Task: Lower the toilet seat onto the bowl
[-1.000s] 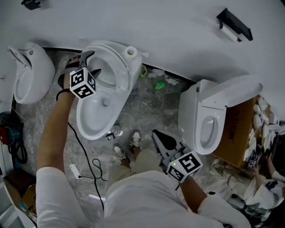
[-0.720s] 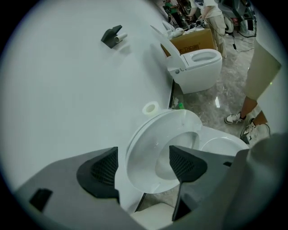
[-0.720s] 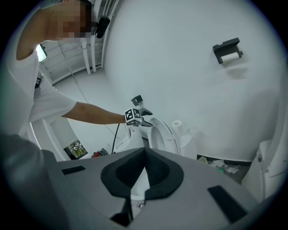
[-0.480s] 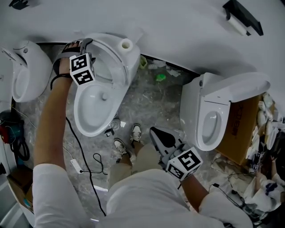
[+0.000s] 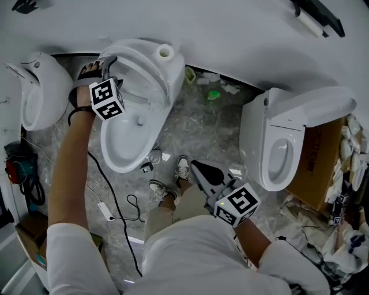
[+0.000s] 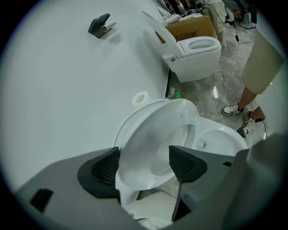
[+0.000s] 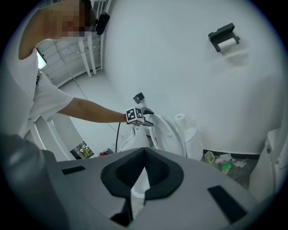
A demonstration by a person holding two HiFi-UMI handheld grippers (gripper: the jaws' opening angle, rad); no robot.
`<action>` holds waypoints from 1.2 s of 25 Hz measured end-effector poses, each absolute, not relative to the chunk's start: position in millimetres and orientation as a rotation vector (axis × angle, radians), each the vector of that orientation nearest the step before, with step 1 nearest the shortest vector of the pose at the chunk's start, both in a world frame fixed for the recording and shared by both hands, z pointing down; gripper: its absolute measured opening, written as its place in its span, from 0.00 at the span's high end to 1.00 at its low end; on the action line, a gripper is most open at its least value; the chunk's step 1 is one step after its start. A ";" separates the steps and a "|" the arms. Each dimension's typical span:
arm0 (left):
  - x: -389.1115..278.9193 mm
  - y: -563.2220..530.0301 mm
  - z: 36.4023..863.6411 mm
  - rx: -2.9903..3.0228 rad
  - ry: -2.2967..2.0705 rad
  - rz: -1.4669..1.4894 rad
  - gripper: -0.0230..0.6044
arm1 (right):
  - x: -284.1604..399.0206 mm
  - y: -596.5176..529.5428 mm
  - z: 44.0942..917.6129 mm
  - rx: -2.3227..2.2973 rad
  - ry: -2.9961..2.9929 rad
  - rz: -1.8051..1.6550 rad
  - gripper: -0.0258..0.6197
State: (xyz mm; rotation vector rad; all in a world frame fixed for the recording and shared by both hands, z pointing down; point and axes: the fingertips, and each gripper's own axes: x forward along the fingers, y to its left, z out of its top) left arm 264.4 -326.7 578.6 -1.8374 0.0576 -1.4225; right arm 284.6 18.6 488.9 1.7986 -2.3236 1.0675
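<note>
Left gripper [image 5: 110, 64]: in the head view the left arm reaches straight forward and holds it at the rim of the raised toilet seat [image 5: 151, 68], above the bowl [image 5: 124, 144]. The right gripper [image 5: 197, 169] sits low near the torso, elbow bent.

Left gripper view: jaws wide apart, seat rim between them, not clamped. Print on the cardboard box [image 6: 191, 28] is illegible.

Right gripper view: jaws closed together, empty.

Three toilets are recorded, a left toilet [image 5: 40, 92], a middle toilet [image 5: 124, 144] and a right toilet [image 5: 279, 144], with two grippers, the left gripper [image 6: 144, 166] and right gripper [image 7: 143, 173], two shoes [image 5: 183, 167], one cardboard box [image 5: 320, 167] and one paper holder [image 5: 317, 17].
</note>
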 end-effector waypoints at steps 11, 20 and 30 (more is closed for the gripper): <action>212.7 -283.3 566.7 -1.993 0.208 -1.393 0.43 | 239.0 19.0 484.8 1.699 -2.382 1.039 0.96; 165.3 -243.1 564.1 -2.181 0.339 -1.337 0.44 | 194.2 21.1 477.5 1.605 -2.410 1.003 0.96; 107.4 -202.1 572.2 -2.309 0.473 -1.309 0.45 | 144.4 29.7 466.2 1.531 -2.414 0.971 0.96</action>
